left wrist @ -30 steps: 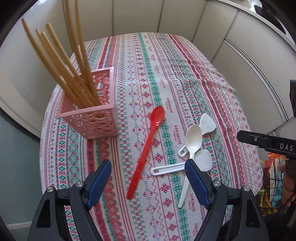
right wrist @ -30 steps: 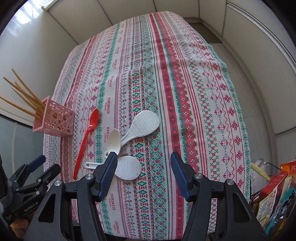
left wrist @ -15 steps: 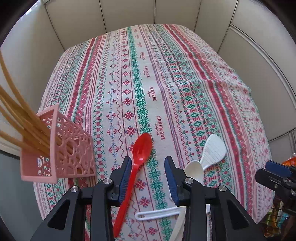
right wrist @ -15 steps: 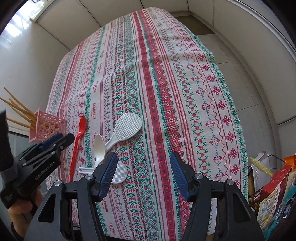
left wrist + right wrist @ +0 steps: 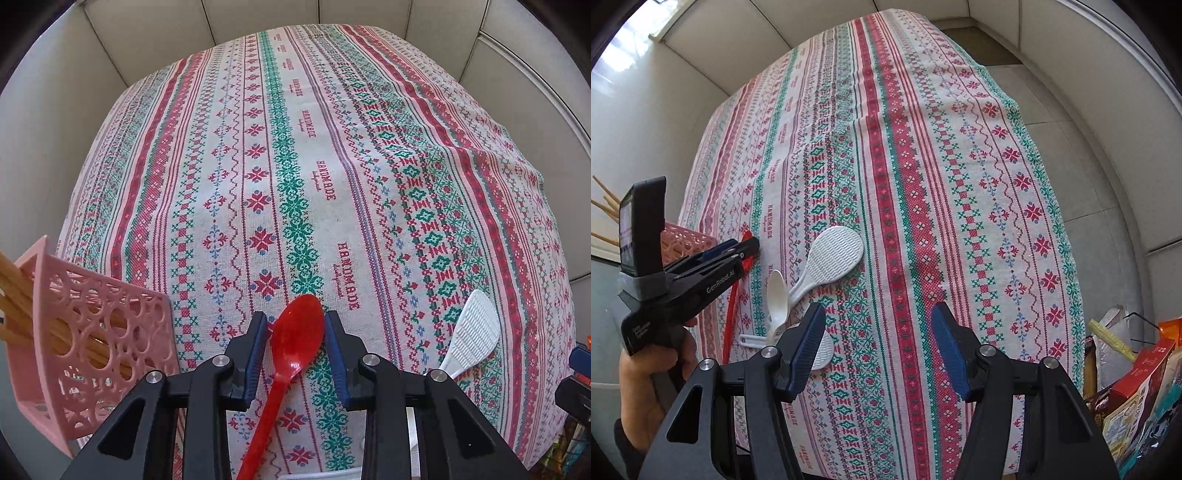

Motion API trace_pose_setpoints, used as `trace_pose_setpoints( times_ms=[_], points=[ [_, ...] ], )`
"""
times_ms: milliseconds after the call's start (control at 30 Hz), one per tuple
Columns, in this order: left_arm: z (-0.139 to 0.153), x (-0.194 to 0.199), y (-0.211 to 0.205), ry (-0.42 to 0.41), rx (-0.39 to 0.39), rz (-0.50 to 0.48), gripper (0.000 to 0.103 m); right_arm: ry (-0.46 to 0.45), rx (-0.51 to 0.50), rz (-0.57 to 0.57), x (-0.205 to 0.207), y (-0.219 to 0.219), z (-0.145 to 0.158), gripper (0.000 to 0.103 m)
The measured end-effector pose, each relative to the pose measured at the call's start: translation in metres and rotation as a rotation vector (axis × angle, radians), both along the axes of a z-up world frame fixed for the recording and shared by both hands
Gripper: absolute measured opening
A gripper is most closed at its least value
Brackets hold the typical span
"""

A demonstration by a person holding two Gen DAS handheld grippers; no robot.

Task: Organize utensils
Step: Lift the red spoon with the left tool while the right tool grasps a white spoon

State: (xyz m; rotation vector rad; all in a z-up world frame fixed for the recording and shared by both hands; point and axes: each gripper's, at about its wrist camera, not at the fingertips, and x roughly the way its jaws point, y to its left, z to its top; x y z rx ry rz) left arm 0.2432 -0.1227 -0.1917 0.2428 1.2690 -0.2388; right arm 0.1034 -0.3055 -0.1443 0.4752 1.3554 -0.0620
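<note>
A red plastic spoon [image 5: 295, 339] lies on the patterned tablecloth [image 5: 295, 166]. My left gripper [image 5: 295, 317] points steeply down over it, jaws closing, and its blue pads meet both edges of the spoon's bowl. The right wrist view shows the same left gripper [image 5: 746, 247] at the red spoon [image 5: 733, 306], held by a hand. To its left stands a pink lattice holder [image 5: 99, 332] with wooden chopsticks [image 5: 14, 288] in it. My right gripper [image 5: 877, 325] hangs open over the cloth with nothing between its fingers.
A white spoon [image 5: 775, 291] and two white rice paddles [image 5: 834, 254] [image 5: 823, 350] lie just right of the red spoon. Boxes and bags [image 5: 1137, 384] sit beyond the table's right edge. Pale wall panels surround the table.
My left gripper moved forward and down along the red spoon from its handle to its bowl, and its jaws narrowed from wide open to the bowl's width. The right gripper barely shifted.
</note>
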Motion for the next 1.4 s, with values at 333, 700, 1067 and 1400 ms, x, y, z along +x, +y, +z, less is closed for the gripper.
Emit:
trace_pose_setpoints(
  times_ms=[333, 700, 1067, 1400],
  points=[
    [0.017, -0.011, 0.009, -0.045, -0.037, -0.003, 0.027, 0.008, -0.006, 0.003, 0.002, 0.005, -0.002, 0.062],
    [0.086, -0.053, 0.042, -0.162, -0.158, 0.008, 0.027, 0.003, 0.021, 0.038, 0.013, 0.027, -0.008, 0.062],
    [0.126, -0.094, 0.094, -0.253, -0.259, 0.040, 0.027, 0.013, 0.175, 0.080, 0.035, 0.056, -0.030, 0.043],
    [0.133, -0.097, 0.132, -0.275, -0.333, 0.086, 0.027, 0.043, 0.237, 0.081, 0.053, 0.067, -0.050, 0.026]
  ],
)
